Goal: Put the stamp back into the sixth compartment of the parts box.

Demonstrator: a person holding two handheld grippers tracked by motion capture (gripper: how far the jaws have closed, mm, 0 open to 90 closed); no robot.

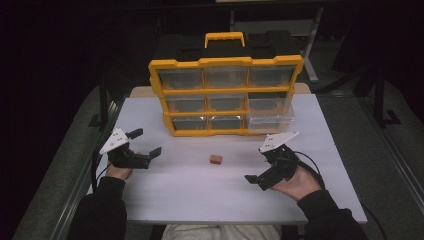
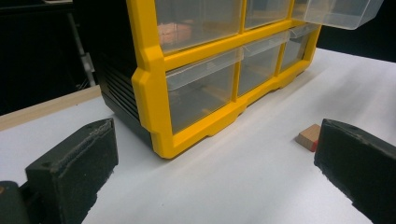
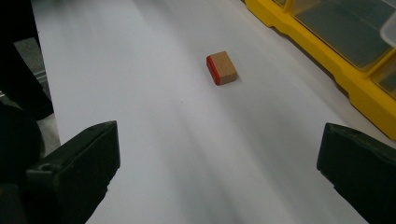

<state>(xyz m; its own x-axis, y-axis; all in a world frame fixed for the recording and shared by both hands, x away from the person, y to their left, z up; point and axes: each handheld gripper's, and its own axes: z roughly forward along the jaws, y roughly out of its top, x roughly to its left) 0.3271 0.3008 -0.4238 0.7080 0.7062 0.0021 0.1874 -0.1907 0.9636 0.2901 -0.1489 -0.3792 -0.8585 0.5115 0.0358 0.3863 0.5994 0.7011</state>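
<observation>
Both the left gripper (image 1: 145, 144) and right gripper (image 1: 265, 167) hold their jaws wide, clear of the wooden block (image 1: 216, 159).

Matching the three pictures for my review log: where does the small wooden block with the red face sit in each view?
High view: the wooden block lies on the white table, centre, in front of the yellow drawer cabinet.
Left gripper view: the block is at mid right, partly hidden by the right-hand jaw.
Right gripper view: the block is upper centre, red face to the left.
Shared landmark: the cabinet's yellow bottom frame.
</observation>
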